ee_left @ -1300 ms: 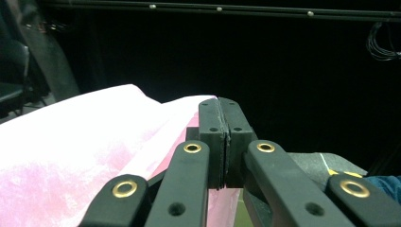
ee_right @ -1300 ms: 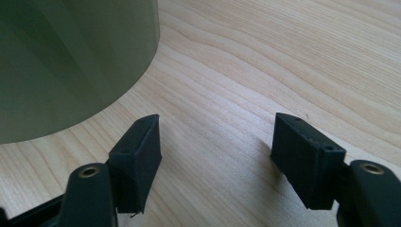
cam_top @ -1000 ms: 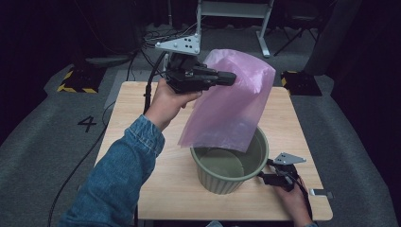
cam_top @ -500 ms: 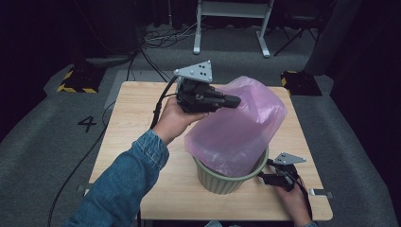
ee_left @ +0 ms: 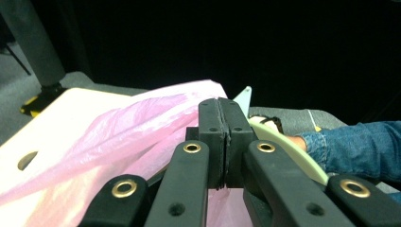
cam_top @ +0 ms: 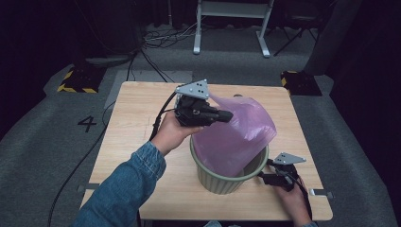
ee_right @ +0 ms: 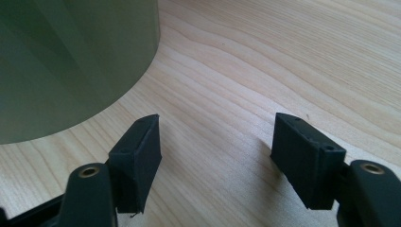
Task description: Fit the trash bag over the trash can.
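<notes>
A light wooden square counter (cam_top: 137, 142) carries a squat, round, pale green plastic bin (cam_top: 226, 179), which stands toward five o'clock from the counter's middle. A thin, translucent pink plastic bag (cam_top: 234, 137) sits partly down inside the bin, its lower part within the rim and its puffed upper part rising above it and leaning toward one o'clock.

The left gripper (cam_top: 222, 115), black with a grey three-cornered plate on top, is held in the person's left hand (cam_top: 171, 135) above the bin's rim at about eleven o'clock of the bin. Its jaws point toward three o'clock and are pressed together on a fold of the pink bag's upper edge; in the left gripper view (ee_left: 221, 142) the two black pads meet with pink film coming out from between them and spreading off to nine o'clock. A blue denim sleeve (cam_top: 123, 189) covers the forearm that reaches in from seven o'clock.

The right gripper (cam_top: 265, 177) lies low at the counter's five o'clock corner, just beside the bin's wall at about four o'clock of the bin, held by the person's right hand (cam_top: 293, 201). In the right gripper view (ee_right: 217, 156) its jaws stand wide apart with nothing between them but bare wood, the green wall of the bin curving just off the jaw at nine o'clock without touching it.

Beyond the counter, at twelve o'clock, a white metal frame stand (cam_top: 231, 23) sits on grey carpet.
</notes>
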A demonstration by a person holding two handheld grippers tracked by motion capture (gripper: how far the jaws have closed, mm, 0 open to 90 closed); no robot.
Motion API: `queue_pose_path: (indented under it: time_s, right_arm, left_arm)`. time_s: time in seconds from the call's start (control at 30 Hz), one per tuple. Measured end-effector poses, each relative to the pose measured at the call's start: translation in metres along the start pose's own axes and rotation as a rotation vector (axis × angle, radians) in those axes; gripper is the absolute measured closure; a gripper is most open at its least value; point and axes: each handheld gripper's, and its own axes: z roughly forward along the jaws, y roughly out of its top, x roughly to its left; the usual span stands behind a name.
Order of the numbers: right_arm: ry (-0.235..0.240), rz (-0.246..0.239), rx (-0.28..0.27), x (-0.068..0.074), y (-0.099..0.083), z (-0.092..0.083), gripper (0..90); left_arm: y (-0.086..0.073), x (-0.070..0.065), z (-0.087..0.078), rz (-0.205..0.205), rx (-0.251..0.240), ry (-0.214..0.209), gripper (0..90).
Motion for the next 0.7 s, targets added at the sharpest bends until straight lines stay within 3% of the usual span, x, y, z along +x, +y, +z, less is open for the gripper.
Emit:
queue_pose_path:
  time_s: [0.33, 0.43, 0.5, 0.6, 0.7]
  right_arm:
    - [0.001, -0.001, 0.0, 0.0, 0.0, 0.0, 33.6]
    - [0.003, -0.001, -0.001, 0.0, 0.0, 0.0, 33.6]
    - [0.003, -0.001, -0.001, 0.0, 0.0, 0.0, 33.6]
    - [0.003, -0.001, -0.001, 0.0, 0.0, 0.0, 33.5]
    - [0.0, 0.002, 0.0, 0.0, 0.0, 0.0, 34.1]
  left_arm:
    - [-0.028, -0.003, 0.001, -0.028, 0.077, 0.028, 88.6]
    - [-0.033, -0.005, 0.006, -0.046, 0.164, 0.073, 88.6]
    - [-0.034, -0.009, 0.011, -0.052, 0.248, 0.092, 88.6]
    - [-0.037, -0.016, 0.018, -0.032, 0.354, 0.122, 88.6]
    - [-0.04, -0.018, 0.02, -0.04, 0.401, 0.142, 87.7]
